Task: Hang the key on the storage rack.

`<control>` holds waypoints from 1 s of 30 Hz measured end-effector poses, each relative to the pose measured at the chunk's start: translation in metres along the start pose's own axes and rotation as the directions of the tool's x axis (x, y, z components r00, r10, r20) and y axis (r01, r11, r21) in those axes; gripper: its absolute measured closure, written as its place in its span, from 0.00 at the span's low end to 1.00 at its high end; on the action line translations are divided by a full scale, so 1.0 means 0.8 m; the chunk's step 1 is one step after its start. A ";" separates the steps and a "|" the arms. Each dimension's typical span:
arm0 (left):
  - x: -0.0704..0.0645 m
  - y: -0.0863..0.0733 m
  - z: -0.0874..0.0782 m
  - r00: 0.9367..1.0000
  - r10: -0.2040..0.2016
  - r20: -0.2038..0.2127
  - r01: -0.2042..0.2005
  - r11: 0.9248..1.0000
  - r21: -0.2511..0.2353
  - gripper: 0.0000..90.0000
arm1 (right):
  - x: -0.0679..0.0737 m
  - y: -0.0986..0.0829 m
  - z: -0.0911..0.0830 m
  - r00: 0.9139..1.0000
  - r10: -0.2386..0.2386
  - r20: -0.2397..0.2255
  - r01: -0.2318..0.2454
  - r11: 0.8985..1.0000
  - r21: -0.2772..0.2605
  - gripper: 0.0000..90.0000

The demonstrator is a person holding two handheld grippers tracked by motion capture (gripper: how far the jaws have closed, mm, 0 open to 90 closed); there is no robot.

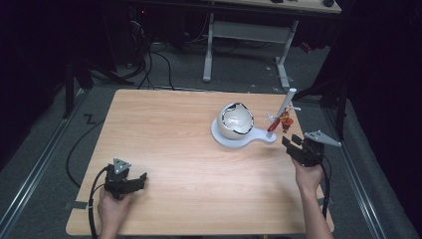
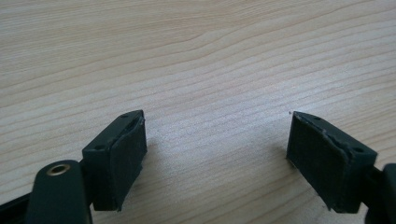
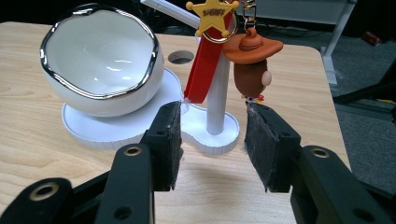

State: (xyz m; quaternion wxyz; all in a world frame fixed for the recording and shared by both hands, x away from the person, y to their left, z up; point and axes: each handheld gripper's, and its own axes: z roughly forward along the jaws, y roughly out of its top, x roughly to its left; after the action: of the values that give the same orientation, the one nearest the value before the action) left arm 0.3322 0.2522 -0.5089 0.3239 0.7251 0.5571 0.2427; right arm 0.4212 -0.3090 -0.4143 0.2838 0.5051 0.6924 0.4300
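Observation:
A white stand (image 1: 234,139) (image 3: 116,133) sits on the wooden table at the right, carrying a white egg-shaped bowl (image 1: 235,120) (image 3: 100,65) with a silver rim. Its slanted white post (image 1: 283,107) (image 3: 217,100) holds a keychain: a yellow sheriff star (image 3: 211,14), a red strap (image 1: 272,124) (image 3: 205,70) and a small figure in a brown cowboy hat (image 1: 285,120) (image 3: 250,63). My right gripper (image 1: 292,141) (image 3: 212,140) is open just in front of the post, nothing between its jaws. My left gripper (image 1: 143,178) (image 2: 217,149) rests open on bare wood at the front left.
The wooden table (image 1: 174,134) has a small round hole (image 3: 180,57) behind the stand. Beyond it stands a white desk frame (image 1: 249,35) with cables on the grey floor. Metal rails run along both sides of the table.

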 end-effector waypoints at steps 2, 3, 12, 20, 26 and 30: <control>0.000 0.000 0.000 1.000 0.000 0.000 0.000 1.000 0.000 0.23 | 0.001 -0.001 -0.003 1.000 -0.001 -0.005 0.001 1.000 -0.003 0.62; 0.000 0.000 0.000 1.000 0.000 0.000 0.000 1.000 0.000 0.23 | 0.002 -0.002 -0.005 1.000 -0.004 -0.009 0.004 1.000 -0.008 0.62; 0.000 0.000 0.000 1.000 0.000 0.000 0.000 1.000 0.000 0.23 | 0.010 -0.009 -0.012 1.000 -0.004 -0.030 0.004 1.000 -0.010 0.62; 0.000 0.000 0.000 1.000 0.000 0.000 0.000 1.000 0.000 0.23 | 0.016 -0.015 -0.020 0.999 -0.010 -0.046 0.009 1.000 -0.015 0.62; 0.000 0.000 0.000 1.000 0.000 0.000 0.000 1.000 0.001 0.23 | 0.019 -0.017 -0.024 0.998 -0.014 -0.058 0.013 1.000 -0.020 0.62; 0.000 0.000 0.000 1.000 0.000 0.001 0.000 1.000 0.000 0.23 | 0.022 -0.020 -0.026 0.997 -0.019 -0.068 0.018 1.000 -0.018 0.62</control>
State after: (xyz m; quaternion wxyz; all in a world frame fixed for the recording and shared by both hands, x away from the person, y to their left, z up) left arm 0.3322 0.2522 -0.5089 0.3241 0.7252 0.5569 0.2427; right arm 0.3907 -0.3008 -0.4175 0.2683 0.4812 0.7026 0.4503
